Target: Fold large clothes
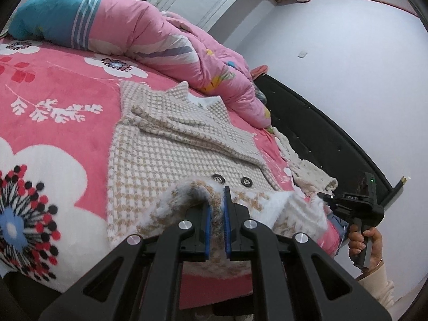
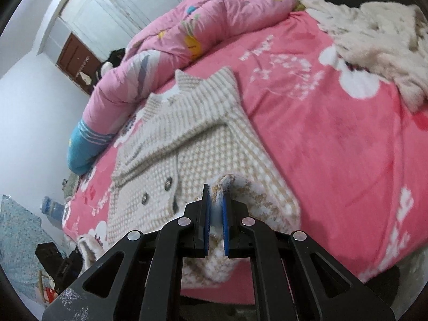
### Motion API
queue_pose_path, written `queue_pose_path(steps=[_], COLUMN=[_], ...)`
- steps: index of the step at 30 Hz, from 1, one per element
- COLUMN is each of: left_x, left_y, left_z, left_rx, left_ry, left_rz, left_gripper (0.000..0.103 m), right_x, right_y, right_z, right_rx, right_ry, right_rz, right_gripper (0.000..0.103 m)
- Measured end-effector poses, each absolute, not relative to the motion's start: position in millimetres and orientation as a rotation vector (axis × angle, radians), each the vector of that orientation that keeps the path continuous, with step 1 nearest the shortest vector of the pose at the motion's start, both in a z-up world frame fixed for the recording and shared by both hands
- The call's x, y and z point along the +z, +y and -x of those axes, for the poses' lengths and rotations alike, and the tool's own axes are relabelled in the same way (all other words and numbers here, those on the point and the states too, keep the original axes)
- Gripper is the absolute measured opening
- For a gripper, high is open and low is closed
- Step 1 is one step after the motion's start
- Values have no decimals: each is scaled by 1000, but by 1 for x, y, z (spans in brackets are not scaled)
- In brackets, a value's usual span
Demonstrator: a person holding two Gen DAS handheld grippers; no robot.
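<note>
**Hem Raised, Fold Half Made**

While both grippers clamped the lower edge of the checked coat [image 1: 171,144], stood partway through the fold; lay spread buttons-up on the pink flowered bed [image 1: 53,85], collar towards the rumpled pink quilt [image 1: 160,34], with at least one sleeve already crossed over the chest in a diagonal band; judged that as the sleeve step done, or nearly so.

Left gripper [image 1: 216,208]: pinched narrow on a bunched ridge of the fuzzy hem, blue pads pressed into the cloth on both sides; right gripper [image 2: 216,203]: likewise nipped tight on another stretch of the same hem, fabric puckered up between the pads. Seen from the left wrist, held in a hand [image 1: 363,243] off to the right by the bed's edge.

Hem lifted just clear of the bed, just short of the two dark buttons [image 1: 232,179]; not yet carried up over the body. Left to do, by judgement: bringing the bottom up towards the collar, laying it flat, letting go, perhaps one more fold for a compact bundle. Cream knitted garment [image 2: 374,34] heaped at the far corner, untouched and seemingly waiting its turn.
</note>
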State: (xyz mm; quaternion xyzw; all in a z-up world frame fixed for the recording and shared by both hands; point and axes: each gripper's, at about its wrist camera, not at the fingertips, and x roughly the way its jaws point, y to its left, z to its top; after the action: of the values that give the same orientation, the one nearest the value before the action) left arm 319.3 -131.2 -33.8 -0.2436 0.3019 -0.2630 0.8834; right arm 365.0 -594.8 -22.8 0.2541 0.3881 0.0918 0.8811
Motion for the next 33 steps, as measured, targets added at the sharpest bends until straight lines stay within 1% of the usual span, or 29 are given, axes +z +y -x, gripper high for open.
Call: queue_pose_path(steps=[9,12,15,16,17,18,20,21,22,23,28,31,33], left_x=[-37,-45,-55,-60,-63,-67,-65,-62,-58,-53,-36,-31,-34], left_y=[-119,-113,-112,-110,-109,-105,-98,-92,-89,-81,-66,-85,-103], left_z=[-369,-389,-405,-411,-414,-417,-414,-411,-408,-403,-383,-364,-350], left_rx=[-445,-413,-391,-386,-388,-393,-389,-366,-339,-317,-311,-387,-450], left_ry=[680,714,768,801,824,841,830,808,784,745,693,699,718], left_rz=[534,545,547,562,582,614,650,653,650,647,626,544,491], left_gripper=[8,10,13,16,21,25,47,55,68,69,69,69,69], right_x=[-28,-38,-64,-70,-81,-88,-89,-87,-82,-78,-54,-48,-49], right_y=[-597,-599,-599,-600,-603,-608,-615,-619,-624,-627,-643,-648,-648], right_z=[-431,-455,-484,-488,-494,-496,-494,-491,-483,-477,-432,-399,-378], right_rx=[261,281,296,303,299,319,351,357,345,330,314,303,304], right_ry=[776,779,843,861,892,901,886,876,853,835,786,765,768], right_rz=[-537,-551,-564,-576,-601,-645,-703,-718,-719,-707,-666,-653,-656], right_gripper=[6,6,11,20,39,46,49,52,63,74,74,79,79])
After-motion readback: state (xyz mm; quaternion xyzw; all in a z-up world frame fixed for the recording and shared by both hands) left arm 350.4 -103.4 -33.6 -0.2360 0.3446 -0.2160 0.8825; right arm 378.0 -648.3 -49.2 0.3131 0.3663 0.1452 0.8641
